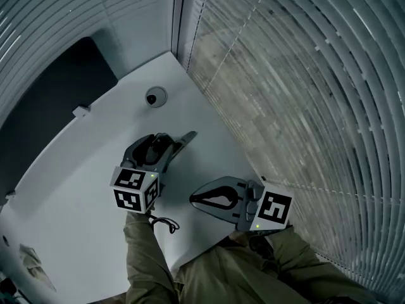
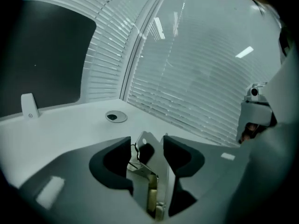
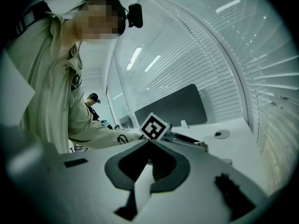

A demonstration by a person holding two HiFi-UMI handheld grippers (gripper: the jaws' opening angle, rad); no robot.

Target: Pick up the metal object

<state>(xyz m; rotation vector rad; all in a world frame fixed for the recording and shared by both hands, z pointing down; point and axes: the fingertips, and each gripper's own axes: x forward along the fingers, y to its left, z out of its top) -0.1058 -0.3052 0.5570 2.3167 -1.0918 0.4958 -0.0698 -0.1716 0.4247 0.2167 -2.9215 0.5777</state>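
Seen from above, a person holds 2 grey hand-held grippers over a white table (image 1: 82, 170). The left gripper (image 2: 147, 146) has its jaws spread wide and grips nothing. The thin shiny metal bracket (image 2: 158, 174) lies loose between them, apparently lined up for a grasp. The right gripper (image 3: 149, 144), jaws pressed together and empty, hangs nearby, seemingly out of the way

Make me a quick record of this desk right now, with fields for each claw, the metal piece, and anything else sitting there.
surface: white desk, set in a corner
left claw: open, jaws standing either side of the metal piece
metal piece: between the left claw's jaws, not clamped
right claw: shut, nothing in it
also there: round cable cover toward the desk's far corner
backdrop: window blinds
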